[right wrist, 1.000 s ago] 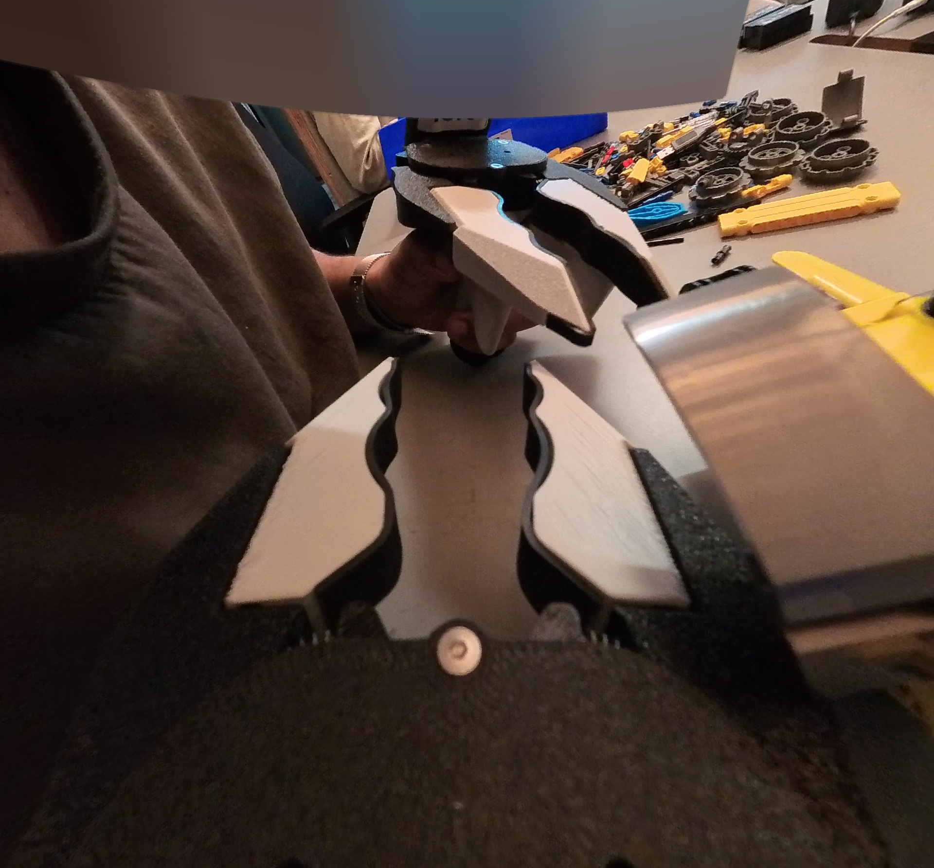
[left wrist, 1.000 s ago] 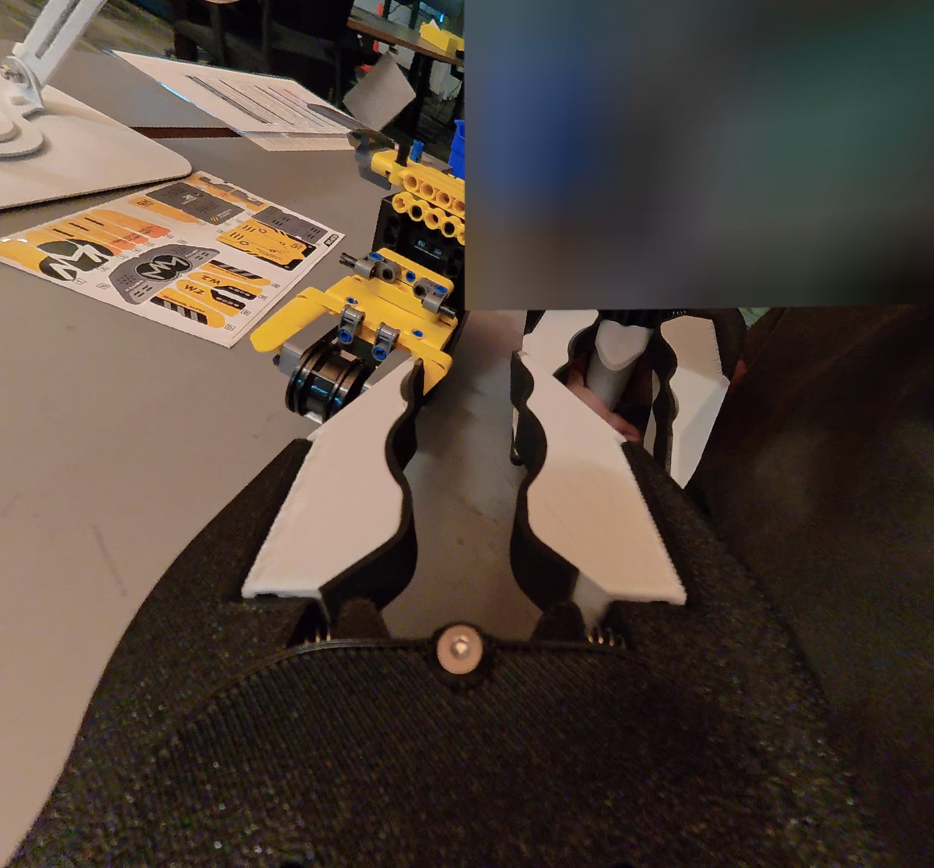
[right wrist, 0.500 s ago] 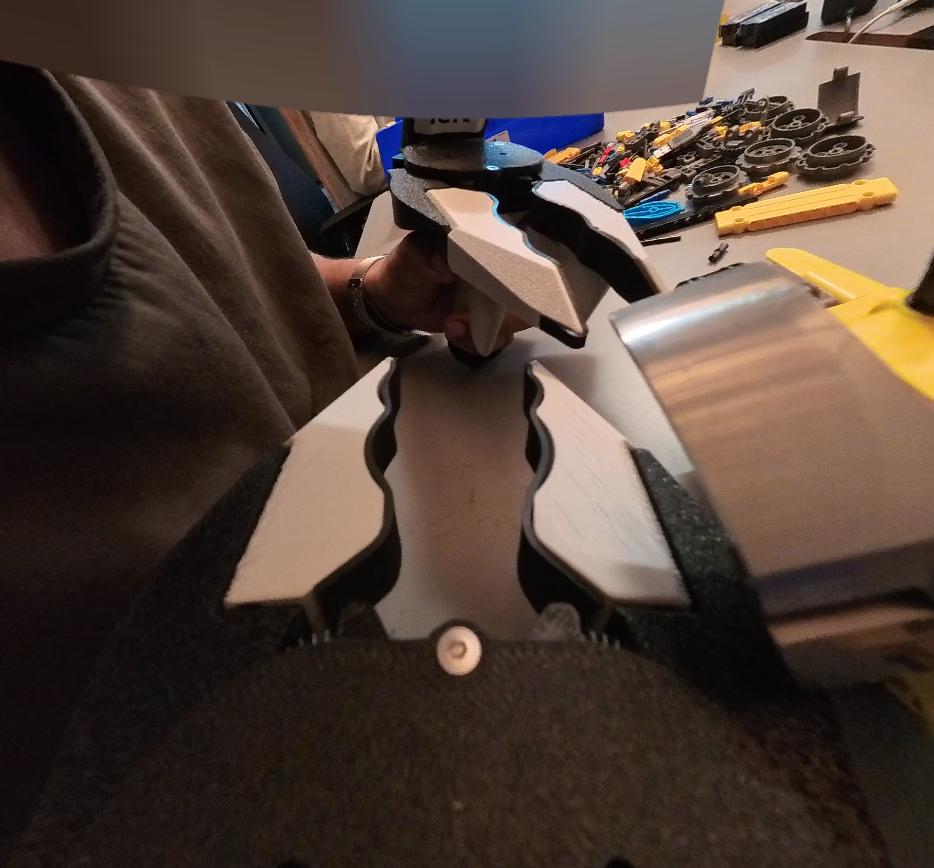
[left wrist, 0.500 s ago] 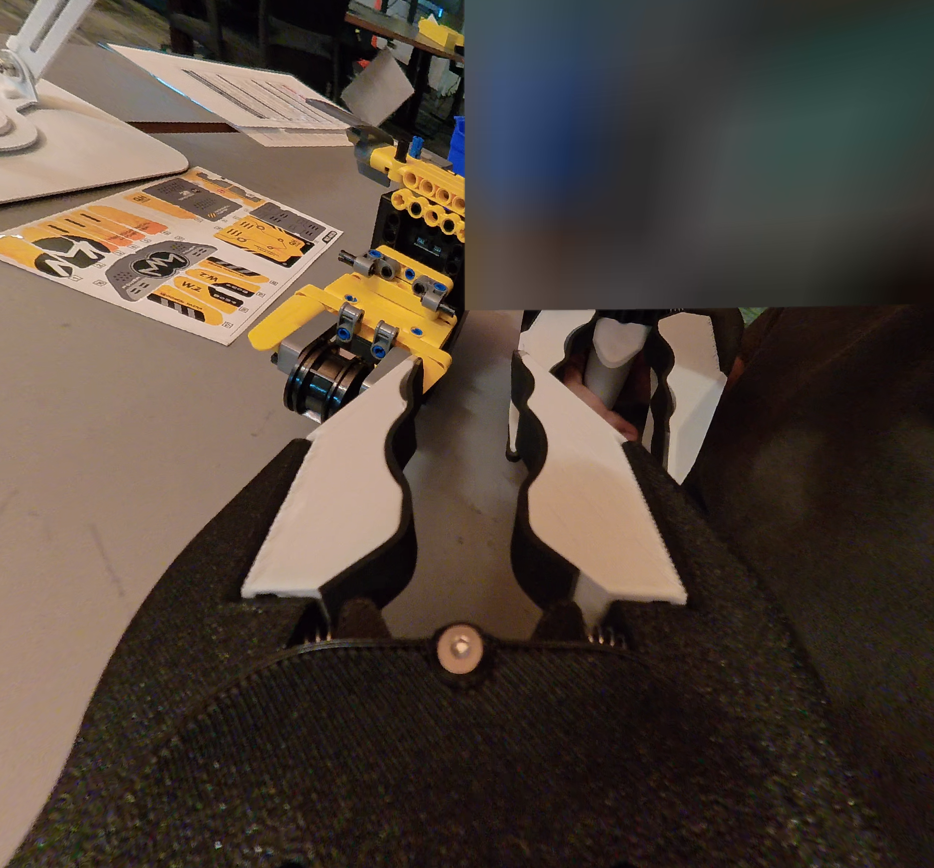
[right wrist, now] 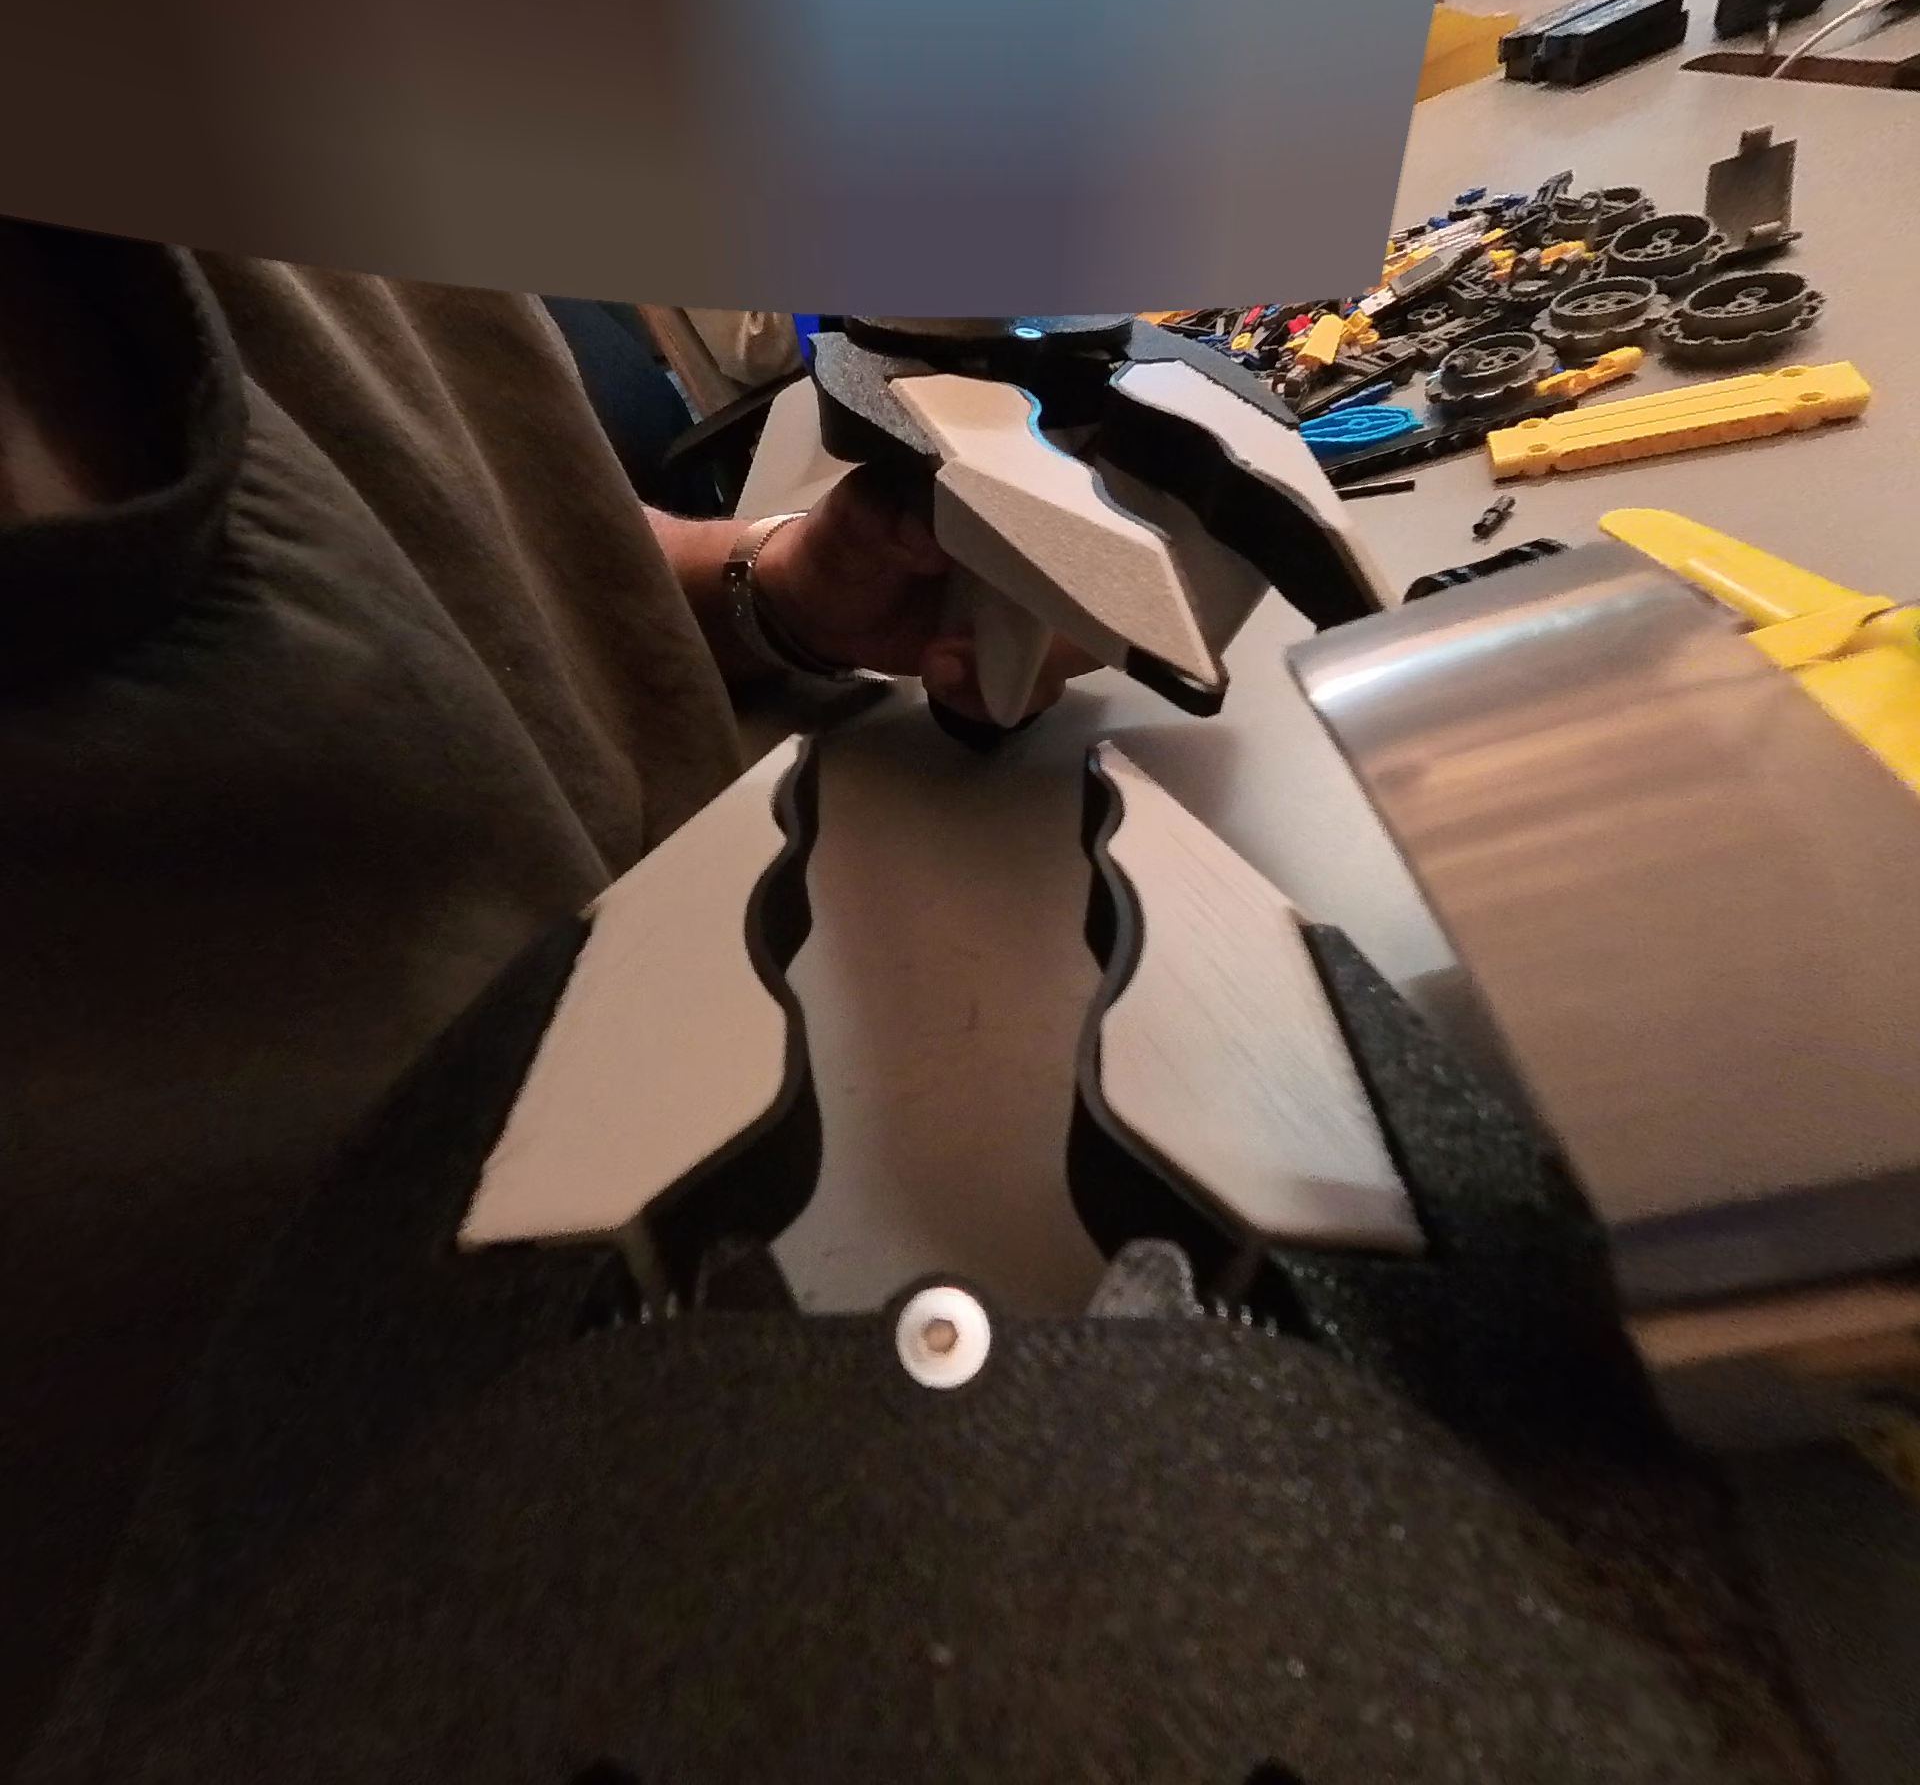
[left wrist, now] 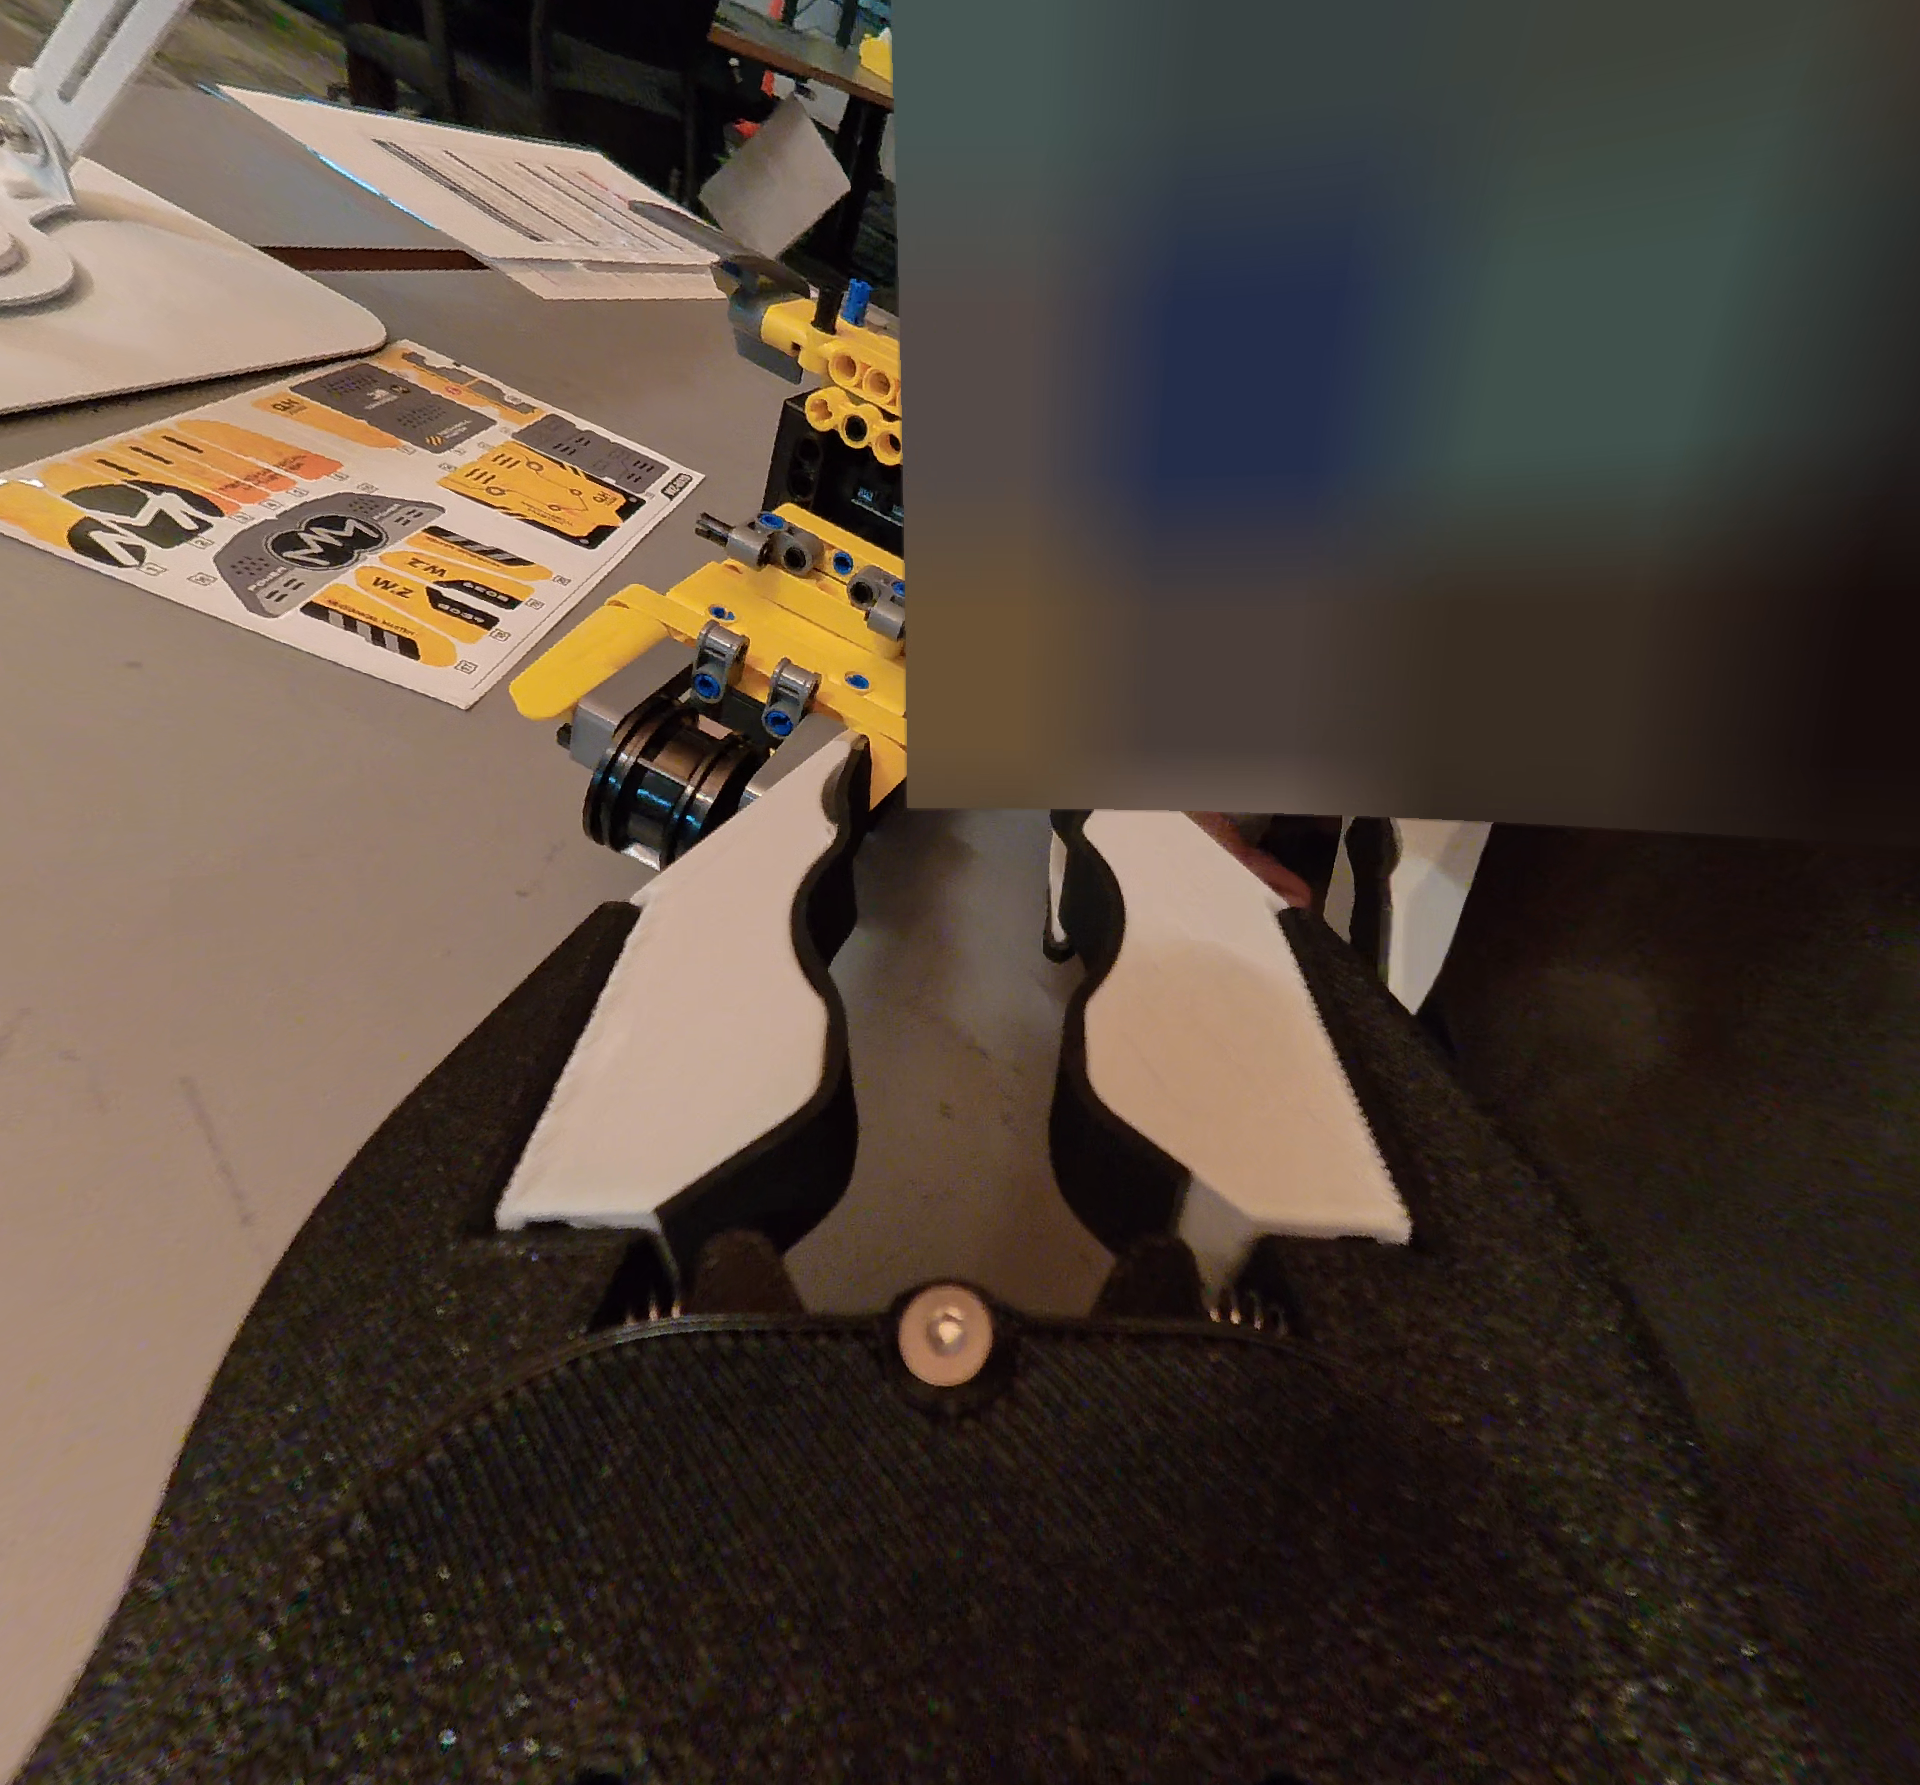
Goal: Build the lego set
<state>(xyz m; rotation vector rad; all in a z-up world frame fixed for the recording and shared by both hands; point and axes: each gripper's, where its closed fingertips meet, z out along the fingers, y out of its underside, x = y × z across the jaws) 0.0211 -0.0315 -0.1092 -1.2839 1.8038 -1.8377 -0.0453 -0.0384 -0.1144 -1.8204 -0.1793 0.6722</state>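
My left gripper is open and empty, low over the grey table. Its left fingertip is close beside a yellow and black brick-built vehicle with a black wheel hub. My right gripper is open and empty over the table, facing the left gripper, which a hand holds. A large shiny grey drum with yellow parts sits right beside my right finger. The right gripper shows in the left wrist view, partly hidden.
A sticker sheet, a white stand base and printed paper lie to the left. A pile of loose bricks and black wheels and a long yellow beam lie far right. A person's brown garment fills the left. From the left gripper's tips to the long yellow beam is close to 20 cm.
Almost nothing: both grippers stay open and empty, and the views shift only slightly.
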